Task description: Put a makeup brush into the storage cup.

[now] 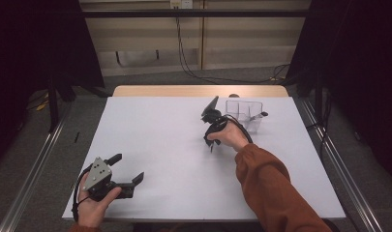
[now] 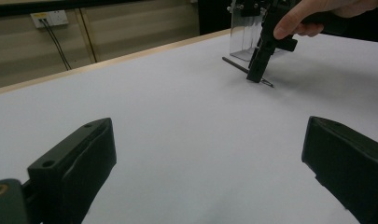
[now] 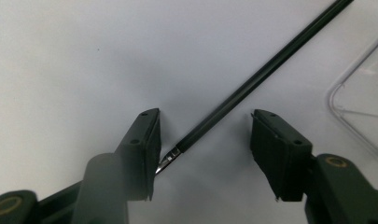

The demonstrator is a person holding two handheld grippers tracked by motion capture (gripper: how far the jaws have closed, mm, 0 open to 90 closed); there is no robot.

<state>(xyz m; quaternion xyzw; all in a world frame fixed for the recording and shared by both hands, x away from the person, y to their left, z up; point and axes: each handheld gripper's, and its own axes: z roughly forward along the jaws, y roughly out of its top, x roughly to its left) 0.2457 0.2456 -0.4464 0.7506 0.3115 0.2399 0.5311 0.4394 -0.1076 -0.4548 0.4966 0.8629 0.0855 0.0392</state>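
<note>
Right gripper points down over the pen, jaws half apart, astride its tip, not clamped. Pen lies flat on the table, running toward 1 o'clock beside the clear box. Left gripper released at 7 o'clock.

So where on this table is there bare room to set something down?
The white tabletop is bare between the left tool and the right tool, and along its far left edge. It is crowded at the far right: the clear plastic organizer and the black pen lie by the right tool.
</note>
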